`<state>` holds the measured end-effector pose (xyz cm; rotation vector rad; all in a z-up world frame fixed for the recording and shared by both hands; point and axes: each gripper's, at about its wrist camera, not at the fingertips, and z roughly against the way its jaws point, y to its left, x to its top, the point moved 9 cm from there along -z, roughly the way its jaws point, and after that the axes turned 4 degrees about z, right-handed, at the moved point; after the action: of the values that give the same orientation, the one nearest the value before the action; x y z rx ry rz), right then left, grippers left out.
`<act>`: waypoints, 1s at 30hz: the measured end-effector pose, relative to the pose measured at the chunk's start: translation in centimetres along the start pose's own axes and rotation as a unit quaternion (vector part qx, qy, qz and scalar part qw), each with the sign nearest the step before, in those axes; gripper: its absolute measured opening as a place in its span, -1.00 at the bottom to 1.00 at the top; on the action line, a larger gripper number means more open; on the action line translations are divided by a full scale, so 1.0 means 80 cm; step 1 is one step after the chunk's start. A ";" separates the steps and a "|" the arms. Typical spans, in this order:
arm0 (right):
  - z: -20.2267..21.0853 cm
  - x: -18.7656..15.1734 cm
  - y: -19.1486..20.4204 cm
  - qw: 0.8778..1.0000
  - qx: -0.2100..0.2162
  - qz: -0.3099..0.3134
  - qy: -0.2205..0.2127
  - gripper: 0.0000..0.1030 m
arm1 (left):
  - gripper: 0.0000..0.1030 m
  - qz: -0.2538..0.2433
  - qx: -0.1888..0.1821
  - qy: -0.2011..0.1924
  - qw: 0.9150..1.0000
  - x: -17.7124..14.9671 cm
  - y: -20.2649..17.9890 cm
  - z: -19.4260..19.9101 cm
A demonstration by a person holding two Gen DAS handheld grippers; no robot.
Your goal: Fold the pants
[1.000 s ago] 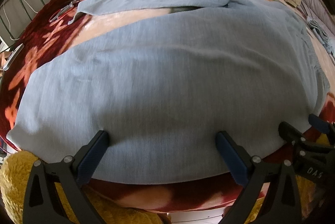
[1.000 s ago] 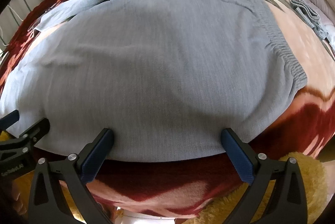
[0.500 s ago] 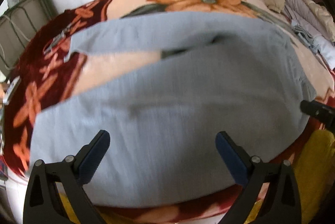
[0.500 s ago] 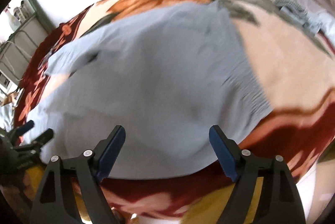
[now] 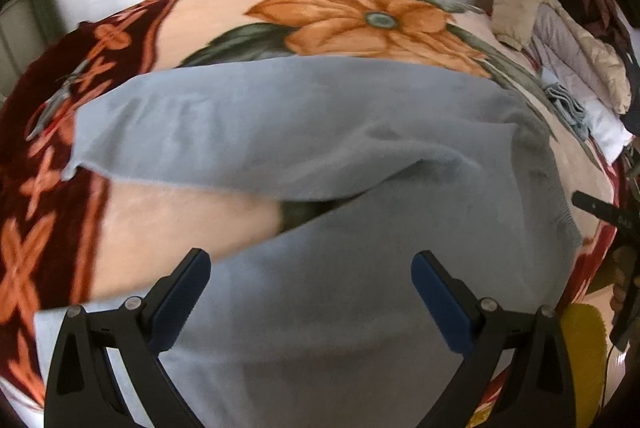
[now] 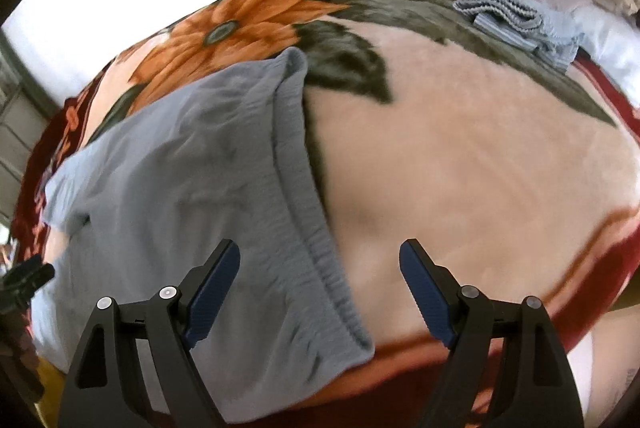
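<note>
Pants are lying flat on the blanket, legs split in a V toward the far left, waistband at the right. My left claw is spread wide over the near leg, holding nothing. Right claw is spread too, straddling the waistband's near end, pads clear of the cloth. For a clean first fold I'd pinch the near edge at waistband and leg together, grab both layers, lift evenly and lay it over the far leg so the seams line up.
</note>
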<state>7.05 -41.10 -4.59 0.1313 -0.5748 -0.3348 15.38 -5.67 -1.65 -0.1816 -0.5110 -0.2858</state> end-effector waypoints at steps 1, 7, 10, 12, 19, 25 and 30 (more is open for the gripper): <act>-0.004 0.005 0.002 1.000 0.005 0.004 0.000 0.63 | 0.99 -0.005 -0.002 0.002 1.000 0.003 -0.003 -0.005; -0.030 0.027 0.029 0.999 0.027 0.037 0.006 0.63 | 0.94 -0.011 -0.040 0.023 0.999 0.017 -0.025 -0.038; -0.044 0.033 0.042 0.998 0.032 0.048 0.012 0.61 | 0.83 -0.011 -0.062 0.041 0.997 0.016 -0.039 -0.052; -0.051 0.035 0.048 0.998 0.025 0.056 0.013 0.49 | 0.80 -0.012 -0.071 0.045 0.996 0.017 -0.050 -0.060; -0.034 0.052 0.028 0.999 0.034 0.027 -0.018 -0.80 | -0.65 -0.036 -0.093 0.037 0.994 0.034 -0.094 -0.071; -0.005 0.079 -0.007 0.998 -0.016 0.010 -0.060 -0.81 | -0.88 -0.026 -0.111 -0.001 0.993 0.078 -0.119 -0.064; -0.015 0.093 -0.036 0.998 -0.034 -0.005 -0.052 -0.81 | -0.88 -0.056 -0.107 -0.013 0.993 0.109 -0.157 -0.075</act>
<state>12.74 -46.35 -2.40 0.0508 -0.6660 -0.3714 21.49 -20.93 -1.16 -0.3654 -0.5162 -0.4491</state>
